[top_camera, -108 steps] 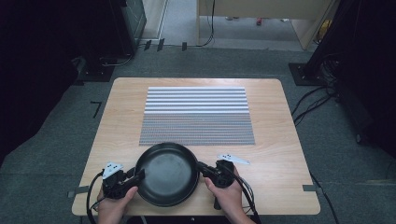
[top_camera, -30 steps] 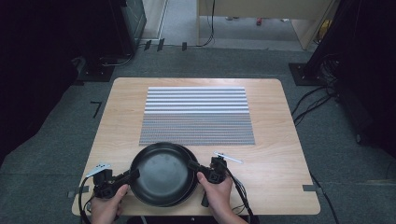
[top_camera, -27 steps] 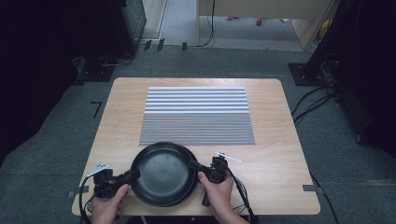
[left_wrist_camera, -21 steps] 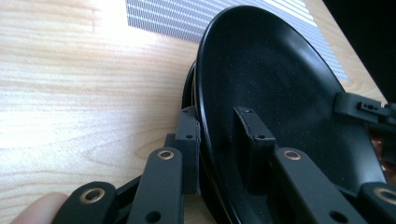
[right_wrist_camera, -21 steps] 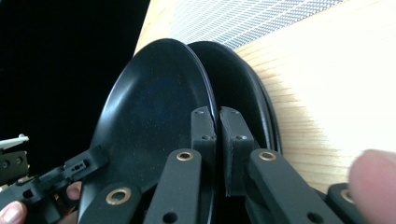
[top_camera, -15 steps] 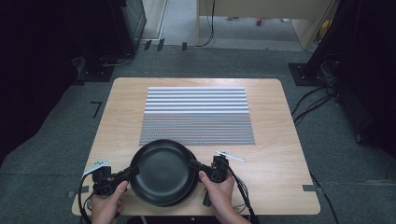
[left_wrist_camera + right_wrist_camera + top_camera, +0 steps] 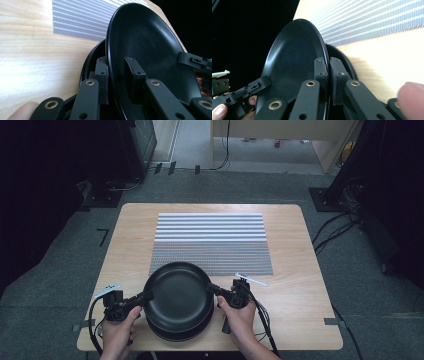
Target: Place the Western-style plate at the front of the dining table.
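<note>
Both grippers hold one black plate (image 7: 178, 290) by its opposite rims, a little above a second black plate (image 7: 176, 332) that lies on the wooden table (image 7: 300, 270) near its front edge. My left gripper (image 7: 145, 297) is shut on the upper plate's left rim. In the left gripper view the left gripper (image 7: 117, 78) has one jaw inside the upper plate (image 7: 150, 45) and one behind it, with the lower plate (image 7: 93, 56) beneath. My right gripper (image 7: 213, 289) is shut on the right rim. The right gripper (image 7: 328, 71) pinches the upper plate (image 7: 292, 60) above the lower plate's edge (image 7: 342, 56).
A grey and white striped placemat (image 7: 210, 242) covers the middle of the table, just beyond the plates. Cables trail from both grippers over the front edge. Dark equipment and cables (image 7: 350, 210) stand on the floor around the table.
The upper plate has risen off the lower one and shifted slightly toward the placemat, both grippers rising with it. More of the lower plate now shows beneath.
</note>
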{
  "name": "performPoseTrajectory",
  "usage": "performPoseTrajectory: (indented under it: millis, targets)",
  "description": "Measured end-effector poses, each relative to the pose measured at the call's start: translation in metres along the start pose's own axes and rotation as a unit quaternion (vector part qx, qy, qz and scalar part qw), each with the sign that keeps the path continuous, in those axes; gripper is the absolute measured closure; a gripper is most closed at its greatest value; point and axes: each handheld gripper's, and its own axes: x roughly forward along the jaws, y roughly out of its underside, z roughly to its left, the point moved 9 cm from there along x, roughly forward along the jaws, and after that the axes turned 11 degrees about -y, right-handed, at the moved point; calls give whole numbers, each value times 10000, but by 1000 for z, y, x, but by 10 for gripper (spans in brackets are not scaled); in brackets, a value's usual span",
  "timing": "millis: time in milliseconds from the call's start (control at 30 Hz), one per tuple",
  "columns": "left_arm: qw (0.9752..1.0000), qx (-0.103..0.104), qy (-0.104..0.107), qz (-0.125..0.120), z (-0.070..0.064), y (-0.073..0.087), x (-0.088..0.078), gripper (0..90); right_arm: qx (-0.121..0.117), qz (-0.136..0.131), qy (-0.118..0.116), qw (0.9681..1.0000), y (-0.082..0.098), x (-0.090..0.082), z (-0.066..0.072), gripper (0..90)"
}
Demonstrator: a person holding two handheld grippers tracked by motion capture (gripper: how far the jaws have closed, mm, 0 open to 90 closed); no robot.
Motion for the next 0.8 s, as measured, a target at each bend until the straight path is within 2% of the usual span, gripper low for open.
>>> performPoseTrajectory:
  millis: [200,400,433,467,600,633,667,700,733,800]
  targets:
    - [10000,39,73,27,-10,-17,8,750,21,-60,9,10000,-17,-4,0,857]
    - [9998,111,156,27,-27,-44,20,753,-16,-214,24,9998,-46,-10,1,857]
    - [9998,111,156,27,-27,-44,20,753,-7,-228,26,9997,-50,-10,1,857]
    - [9998,146,160,4,-31,-54,23,754,-11,-257,20,9997,-55,-10,1,857]
    - [9997,178,175,-18,-38,-68,29,754,-3,-317,19,9995,-69,-11,2,856]
    - [9997,189,185,-16,-43,-76,34,754,1,-352,24,9994,-79,-12,3,856]
    - [9997,189,185,-16,-43,-76,34,754,1,-352,24,9994,-79,-12,3,856]
    - [9996,202,200,6,-47,-83,39,754,-8,-390,44,9992,-87,-12,1,856]
    - [9996,202,200,6,-47,-83,39,754,-8,-390,44,9992,-87,-12,1,856]
    - [9995,206,218,57,-49,-89,46,755,19,-415,76,9991,-99,-13,-2,856]
